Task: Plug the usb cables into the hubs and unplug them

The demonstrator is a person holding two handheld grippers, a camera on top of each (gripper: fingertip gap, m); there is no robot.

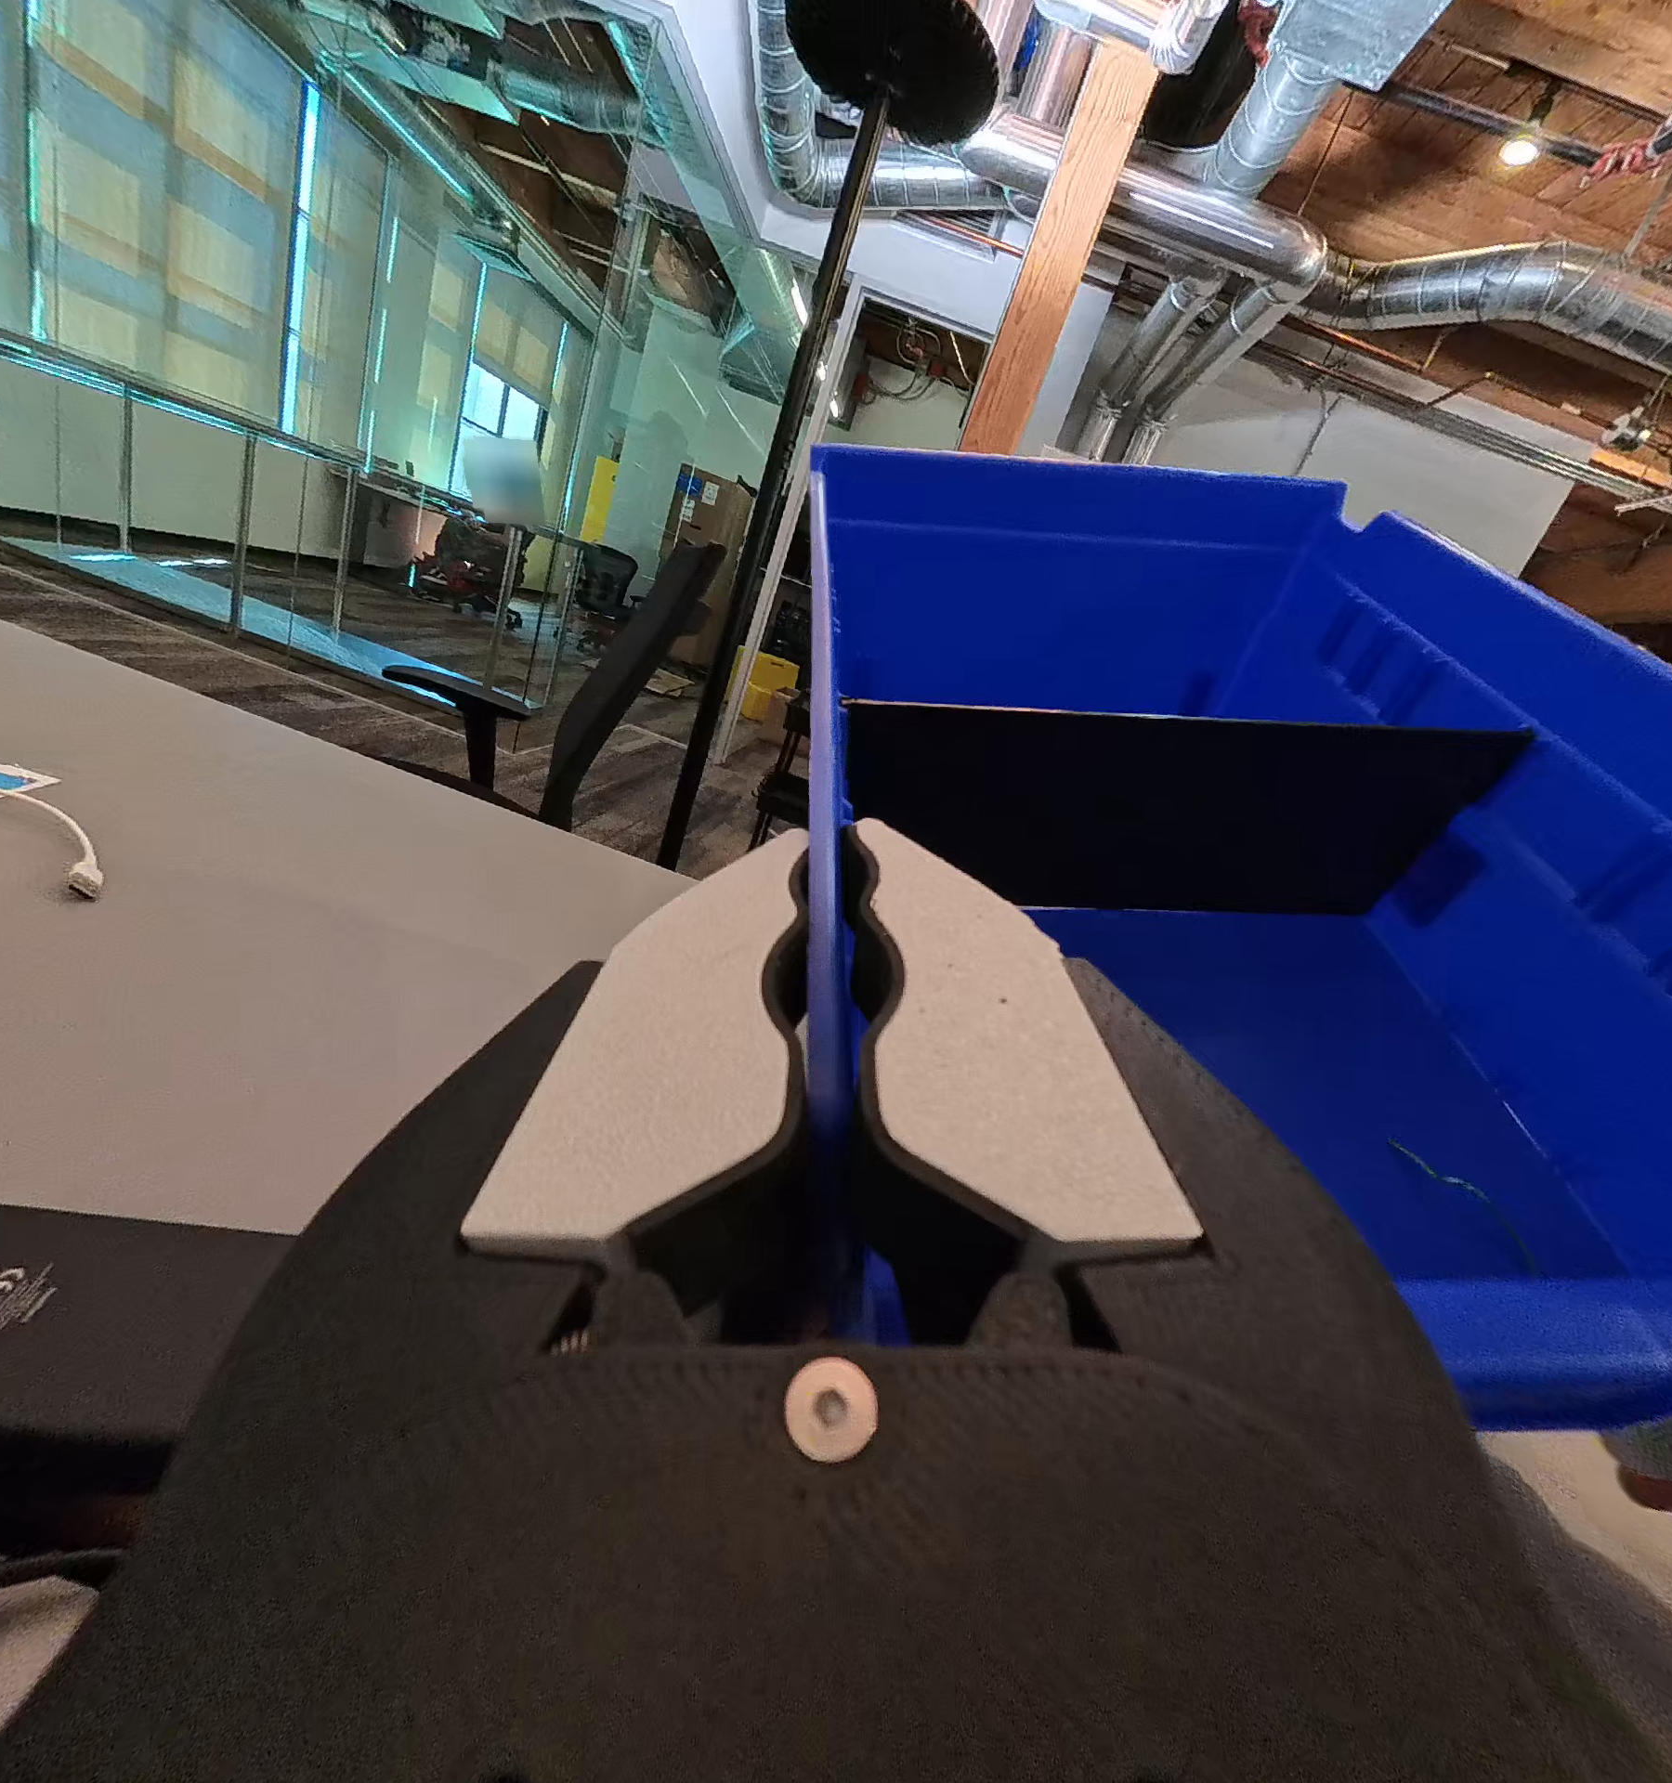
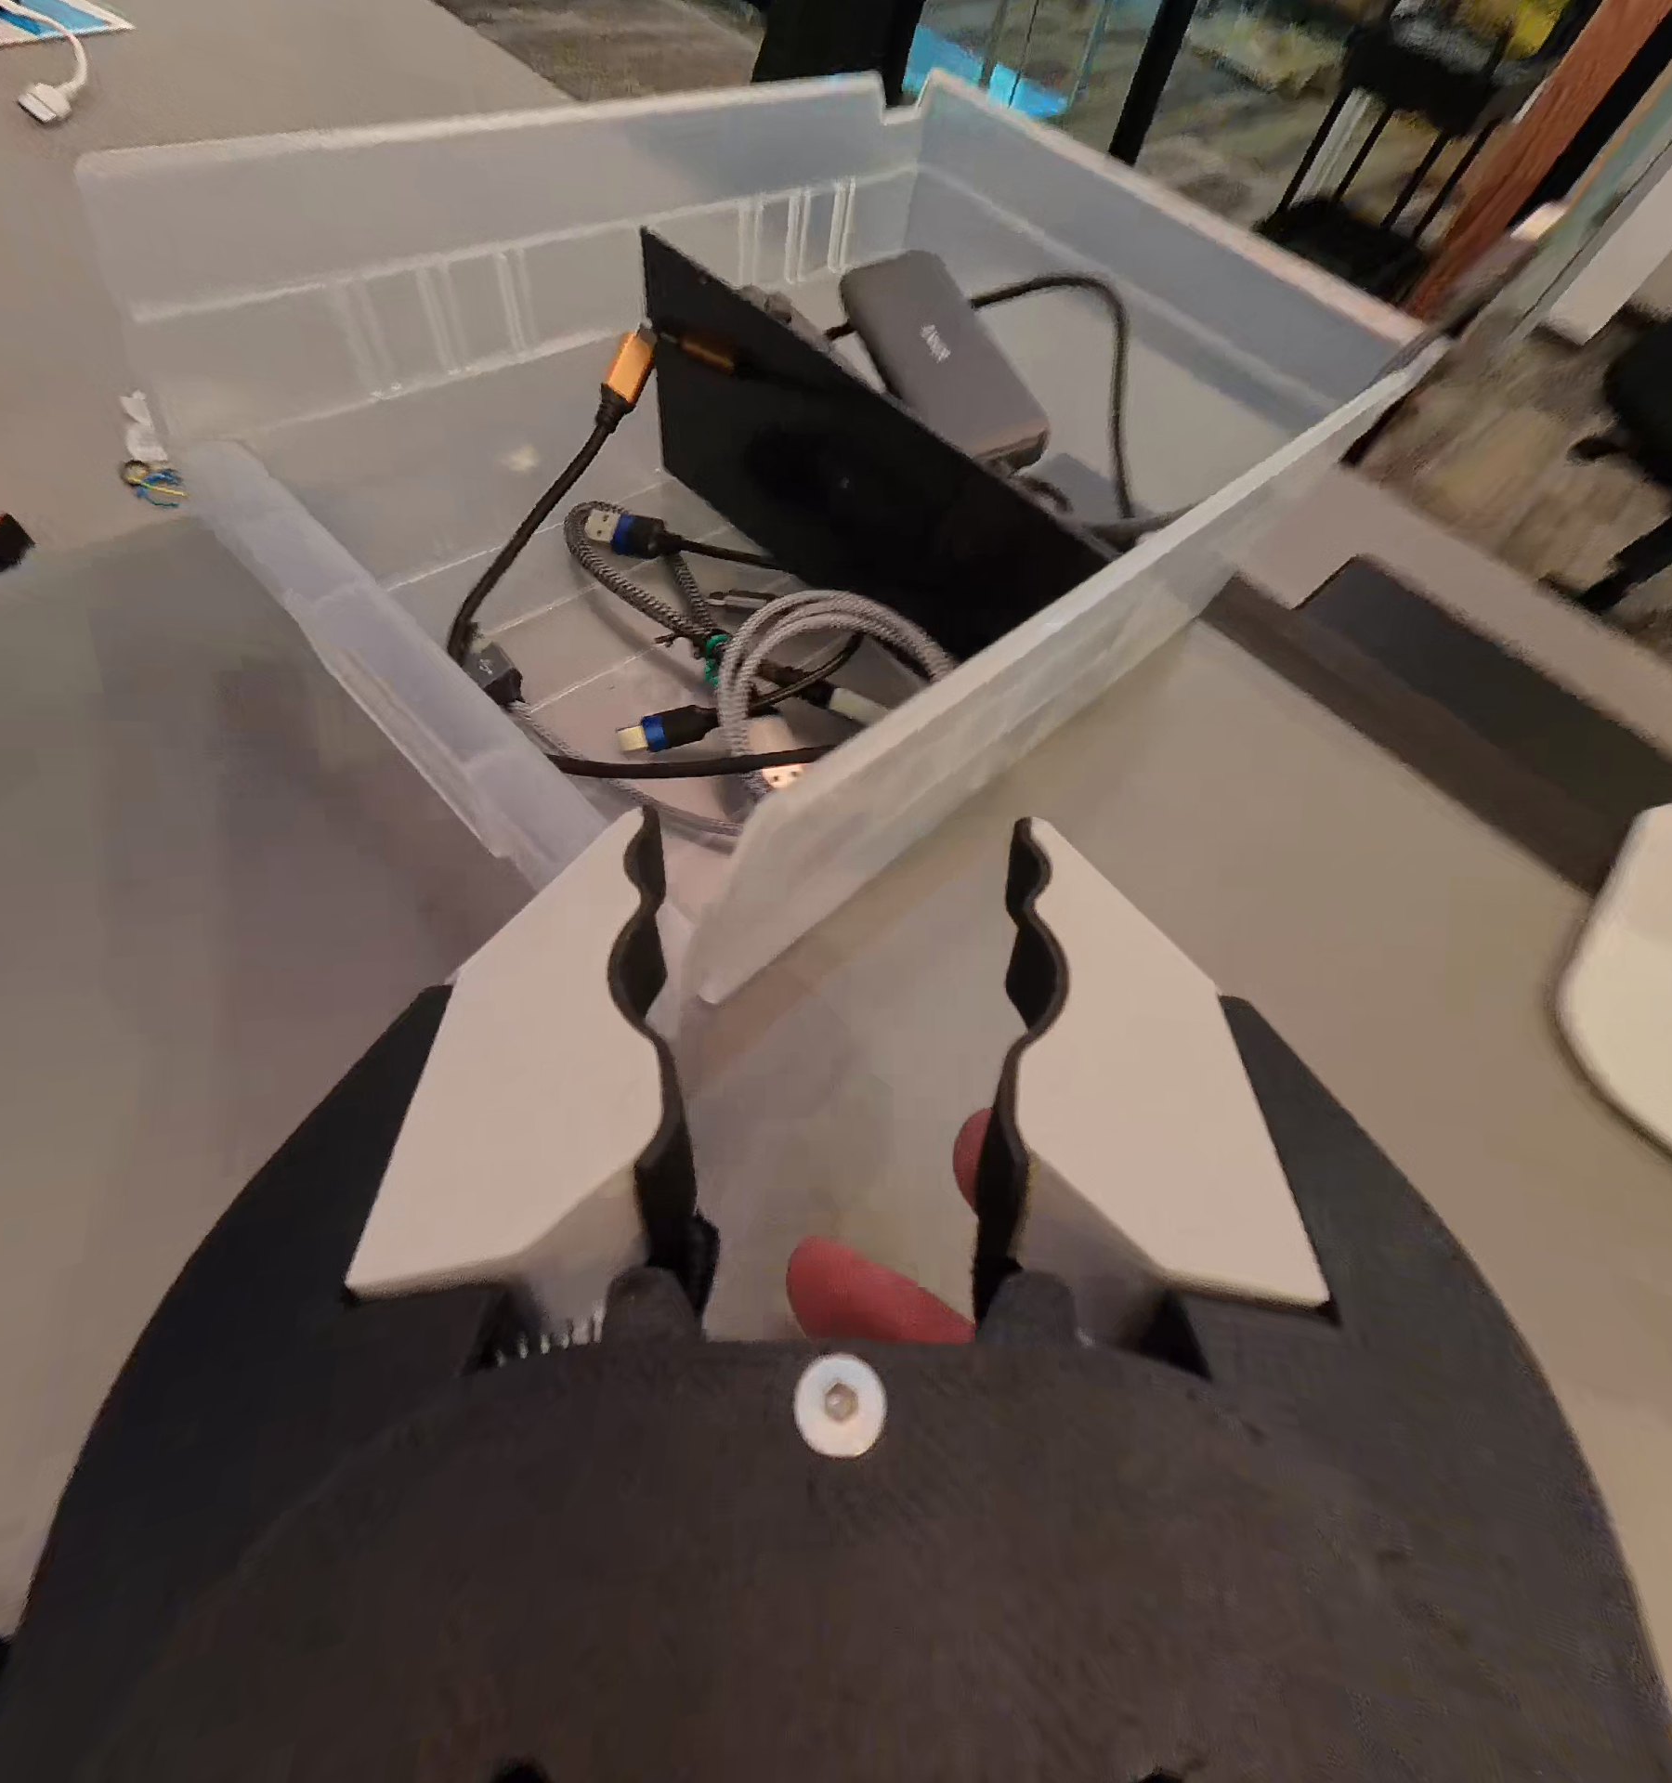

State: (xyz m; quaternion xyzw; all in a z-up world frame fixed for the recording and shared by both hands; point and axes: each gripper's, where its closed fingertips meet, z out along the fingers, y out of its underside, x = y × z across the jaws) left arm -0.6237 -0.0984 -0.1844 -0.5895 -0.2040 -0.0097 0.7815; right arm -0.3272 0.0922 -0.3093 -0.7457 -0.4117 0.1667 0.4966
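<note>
Left gripper (image 1: 827,873) jaws clamp the blue bin (image 1: 1295,1013) wall; right gripper (image 2: 837,849) jaws gape around the clear bin (image 2: 485,222) edge. Inside, limp braided USB cables (image 2: 716,666); beyond, the grey hub (image 2: 943,357). Best pinched by their stiff plugs.

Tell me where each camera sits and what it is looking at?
Left wrist view: on the left gripper, looking along its fingers, shut on the blue bin wall, up towards the ceiling pipes.
Right wrist view: on the right gripper, looking down into the clear bin with cables and a grey hub; its fingers are open around the wall.
Both show the grey table and a white cable.
</note>
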